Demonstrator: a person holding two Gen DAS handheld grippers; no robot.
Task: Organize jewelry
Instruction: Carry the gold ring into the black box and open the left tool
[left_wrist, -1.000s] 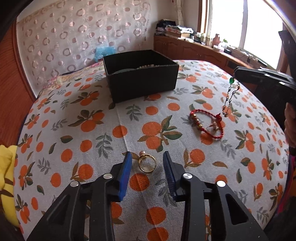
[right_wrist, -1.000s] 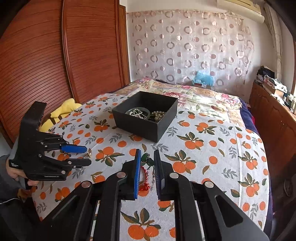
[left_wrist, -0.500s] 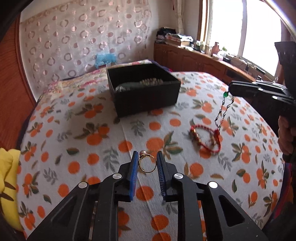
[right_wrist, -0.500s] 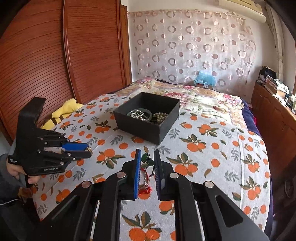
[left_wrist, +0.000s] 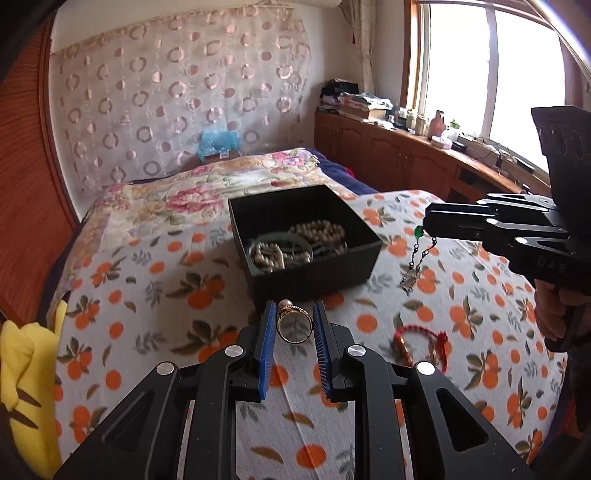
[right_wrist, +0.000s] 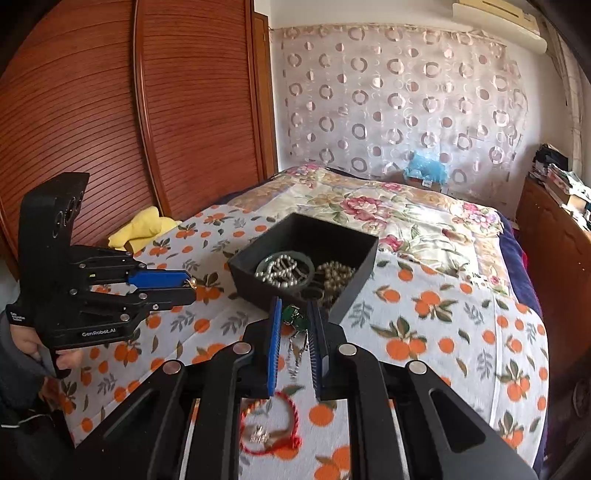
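My left gripper (left_wrist: 294, 317) is shut on a gold ring with a pink pearl (left_wrist: 291, 325), held above the bed just short of the black box (left_wrist: 258, 214). The box holds bead necklaces and a green bangle (left_wrist: 280, 247). My right gripper (right_wrist: 294, 314) is shut on a green-stone chain necklace (right_wrist: 293, 317) that dangles below it, beside the box (right_wrist: 354, 288). A red cord bracelet (right_wrist: 269, 428) lies on the orange-print bedspread under the right gripper; it also shows in the left wrist view (left_wrist: 421, 343).
A yellow cloth (left_wrist: 22, 369) lies at the bed's left edge. A wooden wardrobe (right_wrist: 110, 110) stands left, a cluttered wooden cabinet (left_wrist: 406, 155) under the window right. A blue packet (right_wrist: 424, 171) sits at the bed's head.
My left gripper shut on the ring, lifted it off the bedspread and moved toward the box. My right gripper carried the green-stone necklace up and closer to the box.
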